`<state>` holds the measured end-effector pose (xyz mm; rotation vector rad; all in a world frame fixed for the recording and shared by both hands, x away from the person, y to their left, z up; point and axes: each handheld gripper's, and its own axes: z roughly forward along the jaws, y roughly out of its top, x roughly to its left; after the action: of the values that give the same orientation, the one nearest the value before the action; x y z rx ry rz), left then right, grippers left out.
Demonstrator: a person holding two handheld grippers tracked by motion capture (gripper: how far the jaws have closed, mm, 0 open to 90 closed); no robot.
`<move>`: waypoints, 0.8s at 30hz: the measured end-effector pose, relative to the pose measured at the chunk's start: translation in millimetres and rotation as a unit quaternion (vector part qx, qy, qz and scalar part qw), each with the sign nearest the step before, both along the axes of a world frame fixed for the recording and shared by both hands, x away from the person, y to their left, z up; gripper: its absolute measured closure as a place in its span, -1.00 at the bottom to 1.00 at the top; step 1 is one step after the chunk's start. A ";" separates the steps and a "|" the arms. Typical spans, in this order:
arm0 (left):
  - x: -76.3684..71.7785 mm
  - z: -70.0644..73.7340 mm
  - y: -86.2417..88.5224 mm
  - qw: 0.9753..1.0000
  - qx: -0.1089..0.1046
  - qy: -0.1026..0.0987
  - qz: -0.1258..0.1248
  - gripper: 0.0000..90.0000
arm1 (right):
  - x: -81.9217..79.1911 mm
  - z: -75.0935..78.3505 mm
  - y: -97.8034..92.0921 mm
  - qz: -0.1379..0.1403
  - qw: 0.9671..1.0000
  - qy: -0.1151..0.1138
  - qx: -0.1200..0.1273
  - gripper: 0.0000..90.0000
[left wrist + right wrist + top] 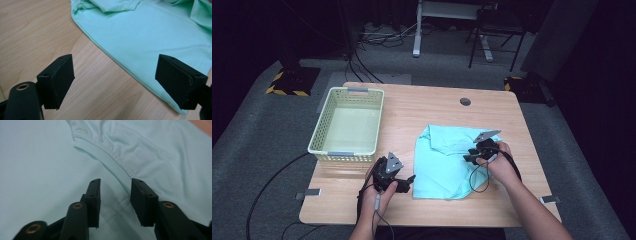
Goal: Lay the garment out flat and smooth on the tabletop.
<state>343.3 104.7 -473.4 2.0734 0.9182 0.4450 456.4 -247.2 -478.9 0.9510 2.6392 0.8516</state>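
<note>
A mint-green shirt (442, 165) lies crumpled on the wooden table (422, 100), right of centre. My left gripper (405, 181) is at the shirt's left edge near the table's front. Its jaws stand wide open in the left gripper view (116, 70), one over bare wood and one over the shirt's hem (150, 32). My right gripper (471, 154) is low over the shirt's right part. In the right gripper view (116, 188) its jaws are narrowly open on either side of a folded seam of the shirt (110, 157), with nothing clamped.
A pale yellow plastic basket (324, 122), with nothing in it, stands at the table's left. A round cable hole (465, 101) sits near the far edge. The right gripper's cable (477, 182) loops over the shirt. Desk legs and floor cables lie beyond the table.
</note>
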 end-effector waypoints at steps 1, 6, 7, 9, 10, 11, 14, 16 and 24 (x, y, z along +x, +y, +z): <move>0.3 1.2 -0.3 1.000 -0.002 0.000 0.001 -0.65 | -0.5 -1.1 -0.3 -0.002 1.000 -0.006 -0.002 0.52; -0.4 6.4 -4.5 1.000 0.011 0.002 0.000 -0.64 | -4.9 2.7 -2.4 0.007 1.000 -0.001 -0.016 0.92; -0.4 7.0 -5.3 1.000 0.011 0.001 0.001 -0.64 | -6.3 4.5 -4.0 0.007 1.000 -0.003 -0.012 0.92; 0.0 8.1 -5.9 1.000 0.009 0.003 -0.005 -0.64 | -10.5 9.8 -8.5 0.005 1.000 -0.007 0.003 0.92; -0.1 8.3 -6.6 1.000 0.003 0.003 -0.005 -0.64 | -13.5 13.1 -11.3 0.004 1.000 -0.010 0.009 0.92; 0.1 8.9 -6.9 1.000 0.003 0.004 -0.006 -0.64 | -17.0 16.6 -14.2 0.004 1.000 -0.012 0.015 0.92; 0.8 10.1 -9.0 1.000 0.000 0.008 -0.015 -0.63 | -30.2 26.2 -24.6 0.008 0.999 -0.026 0.023 0.92; 1.0 10.7 -11.4 1.000 -0.002 0.007 -0.019 -0.62 | -40.9 31.5 -32.9 0.008 0.999 -0.035 0.026 0.92; 2.0 12.7 -18.8 1.000 -0.004 0.002 -0.028 -0.62 | -84.6 40.1 -69.5 -0.009 0.997 -0.058 0.059 0.92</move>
<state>345.4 85.9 -460.7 2.0881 0.8613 0.4075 371.8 -316.7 -438.8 0.9214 2.5028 1.0351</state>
